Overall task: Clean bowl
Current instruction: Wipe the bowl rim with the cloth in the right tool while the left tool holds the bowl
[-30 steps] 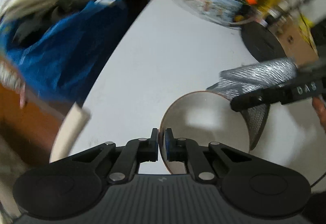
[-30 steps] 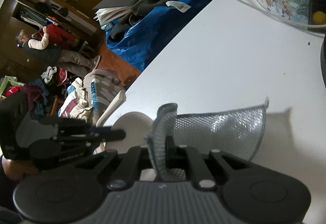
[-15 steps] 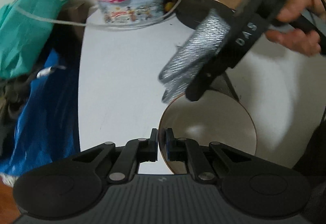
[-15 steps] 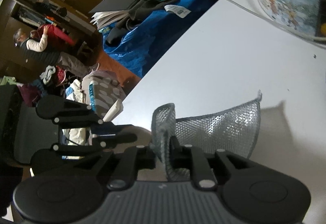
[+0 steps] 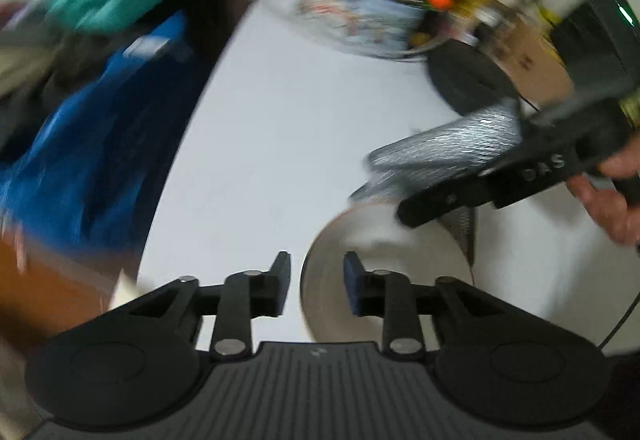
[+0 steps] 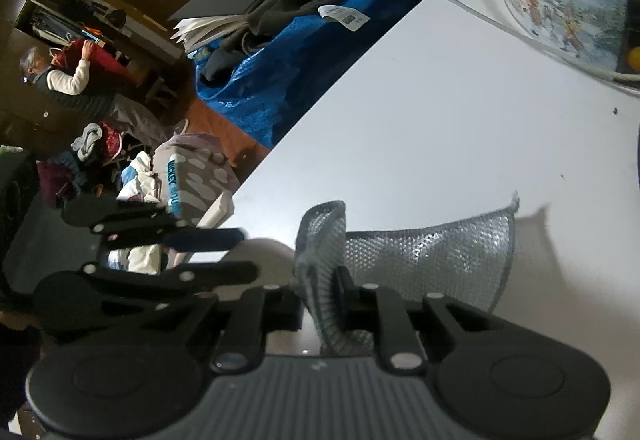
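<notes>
Here the left gripper (image 5: 313, 282) stands with its jaws parted, the near rim of the bowl (image 5: 384, 272) lying in the gap between the two pads; through the motion blur I cannot say whether either pad touches it. The right gripper (image 6: 320, 300) has its jaws pinched on a fold of the grey mesh cloth (image 6: 424, 260), the rest of which fans out to that gripper's right.

The bowl sits on the white table (image 5: 288, 128), just ahead of the left fingers, its pale inside facing up and somewhat toward the camera. Being round, it has no long axis to speak of; its opening points upward, and the thin rim is the natural place to take hold, one pad inside and one outside. It looks stiff, smooth and probably slippery, likely breakable if knocked, so a steady pinch at the rim would suit better than a push on its side.

The cloth is soft, light and floppy; it hangs over the far edge of the bowl in the left view, with the right gripper and a hand (image 5: 612, 192) beyond it, and will drape wherever it is pressed
</notes>
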`<state>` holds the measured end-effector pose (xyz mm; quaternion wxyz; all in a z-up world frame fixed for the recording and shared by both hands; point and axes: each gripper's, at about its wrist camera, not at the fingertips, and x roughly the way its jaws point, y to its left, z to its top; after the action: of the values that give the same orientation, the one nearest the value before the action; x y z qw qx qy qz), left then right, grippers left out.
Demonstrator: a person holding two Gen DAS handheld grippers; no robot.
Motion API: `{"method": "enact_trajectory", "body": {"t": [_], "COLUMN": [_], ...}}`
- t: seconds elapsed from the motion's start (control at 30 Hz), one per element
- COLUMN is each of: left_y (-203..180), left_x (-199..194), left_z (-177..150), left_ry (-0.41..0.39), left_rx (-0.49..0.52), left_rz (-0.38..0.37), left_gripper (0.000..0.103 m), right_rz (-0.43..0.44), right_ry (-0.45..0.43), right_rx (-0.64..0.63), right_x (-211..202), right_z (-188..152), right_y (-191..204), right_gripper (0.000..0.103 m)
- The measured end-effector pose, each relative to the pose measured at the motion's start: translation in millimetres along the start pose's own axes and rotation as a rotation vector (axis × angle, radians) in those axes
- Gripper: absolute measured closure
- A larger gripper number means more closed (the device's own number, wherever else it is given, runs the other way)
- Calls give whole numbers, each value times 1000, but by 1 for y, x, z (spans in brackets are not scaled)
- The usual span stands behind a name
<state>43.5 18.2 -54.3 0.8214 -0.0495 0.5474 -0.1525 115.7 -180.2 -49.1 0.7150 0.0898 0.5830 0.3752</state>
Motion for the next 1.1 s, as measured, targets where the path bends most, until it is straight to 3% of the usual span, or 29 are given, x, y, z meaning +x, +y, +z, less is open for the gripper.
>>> {"method": "enact_trajectory", "body": {"t": [0.1, 0.2, 0.23, 0.47, 0.73, 0.87, 1.07, 1.1], "left_y": [0, -1, -2, 3, -1, -12, -7, -9], "left_x": [-4, -1, 0, 3, 11, 17, 10, 6], "left_z": [-24, -40, -40, -17, 9, 15, 20, 18], "left_ry": [16, 22, 20, 25, 28, 3, -26, -36], "left_rx": [-122, -219, -206, 15, 225, 404, 395, 399], "left_rz": [-23, -14, -6, 46, 48, 49, 72, 73], "left_gripper": [69, 73, 80, 99, 97, 97, 92, 82], "right_rz": [0, 0, -2, -15, -66, -83, -66, -60], "right_ry": [-8, -6, -3, 23, 40, 12, -47, -61], "right_rx": [9, 2, -1, -71, -166, -172, -52, -35], "right_x": [-5, -8, -7, 2, 24, 21, 10, 6], "right_z": [-8, -14, -14, -5, 8, 10, 4, 2], "right_y": [0, 1, 2, 15, 36, 34, 13, 10], "right_gripper": [87, 87, 87, 86, 83, 82, 82, 82]}}
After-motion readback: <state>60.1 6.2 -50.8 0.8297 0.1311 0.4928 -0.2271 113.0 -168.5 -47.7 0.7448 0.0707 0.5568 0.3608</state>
